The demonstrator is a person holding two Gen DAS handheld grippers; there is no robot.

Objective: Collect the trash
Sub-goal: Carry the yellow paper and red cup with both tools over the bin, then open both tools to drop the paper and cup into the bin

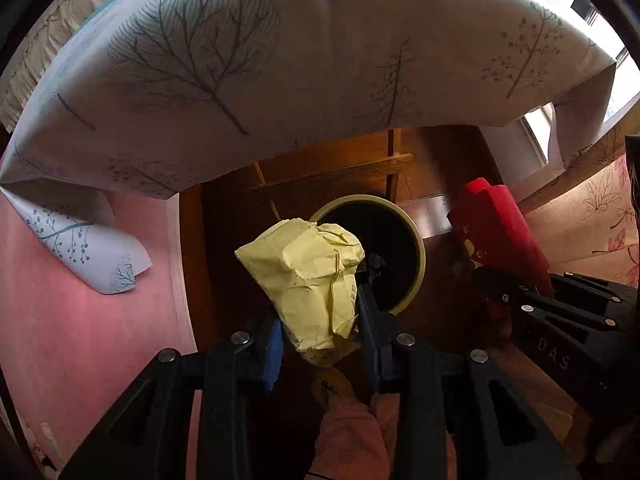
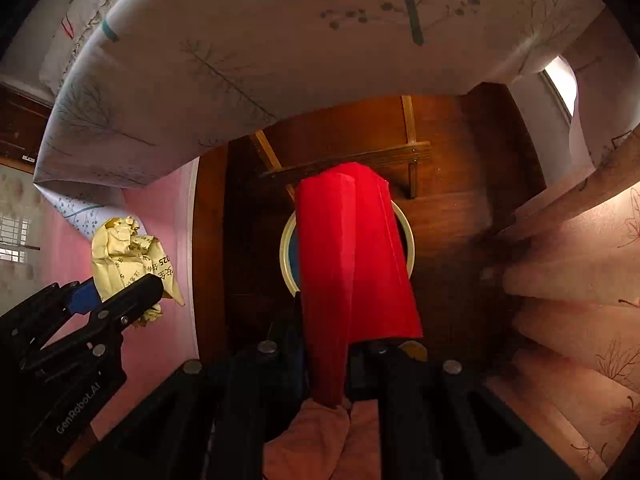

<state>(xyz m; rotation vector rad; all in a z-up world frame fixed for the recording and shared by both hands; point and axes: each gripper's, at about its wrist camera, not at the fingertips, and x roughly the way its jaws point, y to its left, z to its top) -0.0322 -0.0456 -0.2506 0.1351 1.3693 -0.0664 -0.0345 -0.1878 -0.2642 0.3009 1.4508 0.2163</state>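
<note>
Beneath the tree-printed white tablecloth, a round cream-rimmed bin stands on dark wood. Your left gripper clamps crumpled yellow paper; your right gripper pinches a flattened red carton above it.

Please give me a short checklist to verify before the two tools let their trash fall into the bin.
1. Left tool closed on the crumpled yellow paper: ok.
2. Right tool closed on the red folded paper: ok.
3. Bin mouth open and visible below: ok.
4. Red folded paper lined up over the bin in the right wrist view: ok.
5. Yellow paper fully over the bin mouth: cannot tell, it overlaps only the rim's near side.
6. Hanging tablecloth away from both tools: ok.
</note>
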